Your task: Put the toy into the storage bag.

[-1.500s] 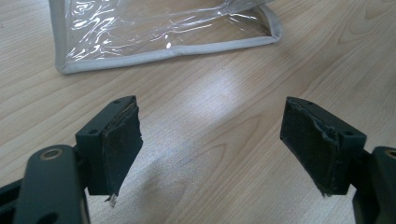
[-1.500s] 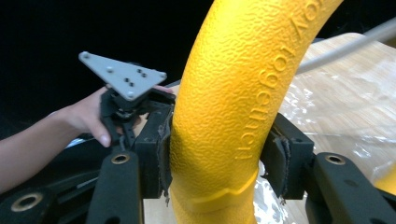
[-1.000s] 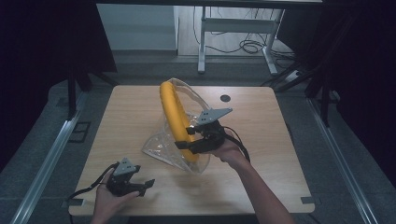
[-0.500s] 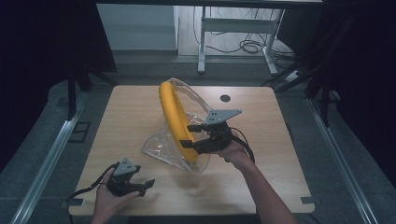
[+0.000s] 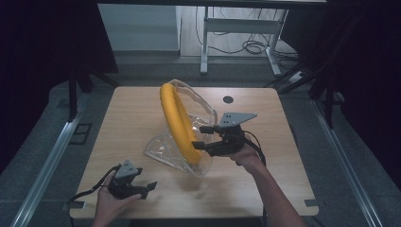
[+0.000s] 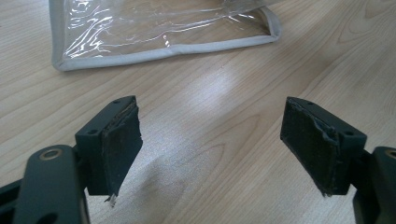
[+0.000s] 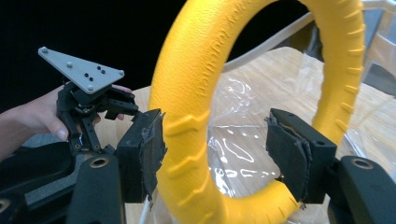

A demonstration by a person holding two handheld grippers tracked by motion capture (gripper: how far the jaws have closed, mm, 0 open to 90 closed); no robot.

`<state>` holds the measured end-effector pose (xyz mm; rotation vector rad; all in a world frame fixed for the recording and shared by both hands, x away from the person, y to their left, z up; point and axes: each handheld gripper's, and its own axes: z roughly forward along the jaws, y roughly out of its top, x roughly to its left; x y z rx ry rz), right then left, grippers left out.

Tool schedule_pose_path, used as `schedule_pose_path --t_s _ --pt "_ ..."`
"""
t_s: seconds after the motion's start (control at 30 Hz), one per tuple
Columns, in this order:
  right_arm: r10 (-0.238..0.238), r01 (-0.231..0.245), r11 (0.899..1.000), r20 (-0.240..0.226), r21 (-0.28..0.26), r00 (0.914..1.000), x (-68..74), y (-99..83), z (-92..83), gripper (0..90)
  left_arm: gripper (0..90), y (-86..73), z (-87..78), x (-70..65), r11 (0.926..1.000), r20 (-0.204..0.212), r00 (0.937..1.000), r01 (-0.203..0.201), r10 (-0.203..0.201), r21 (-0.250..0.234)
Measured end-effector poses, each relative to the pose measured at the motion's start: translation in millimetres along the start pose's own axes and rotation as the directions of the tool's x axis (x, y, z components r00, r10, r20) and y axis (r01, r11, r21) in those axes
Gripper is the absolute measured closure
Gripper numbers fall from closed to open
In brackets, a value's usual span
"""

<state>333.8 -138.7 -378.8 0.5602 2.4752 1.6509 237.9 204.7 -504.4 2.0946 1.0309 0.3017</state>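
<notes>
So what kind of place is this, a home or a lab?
Most likely a lab or workshop: a bare wooden table ringed by dark curtains, a metal desk frame behind, and loose cables on the floor.

Light wooden table, clear plastic bag resting on it

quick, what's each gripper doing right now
left gripper: open, holding nothing.
right gripper: jaws just opened, standing around the yellow ring, one pad apart from it.
</notes>
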Motion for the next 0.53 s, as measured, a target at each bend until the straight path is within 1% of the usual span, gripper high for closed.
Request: schedule_pose_path --t_s 0.07,0.2,0.53 --pt "0.005 -0.005 1.000 0.012 -0.002 0.9999 -2.5 -3.4 -5.2 37.4 20.2 0.0 0.2 0.0 1.0000 0.000 1.0000 0.000 0.000 0.000" --pt "0.015 -0.015 1.000 0.028 -0.001 0.9995 -5.7 -8.4 -9.8 37.5 20.2 -0.1 1.0 -0.2 1.0000 0.001 1.0000 -0.001 0.001 0.003" --pt "0.020 -0.020 1.000 0.032 -0.003 0.9993 -7.6 -11.6 -11.5 37.3 20.1 0.0 0.9 0.1 1.0000 -0.001 1.0000 -0.001 0.001 0.003"
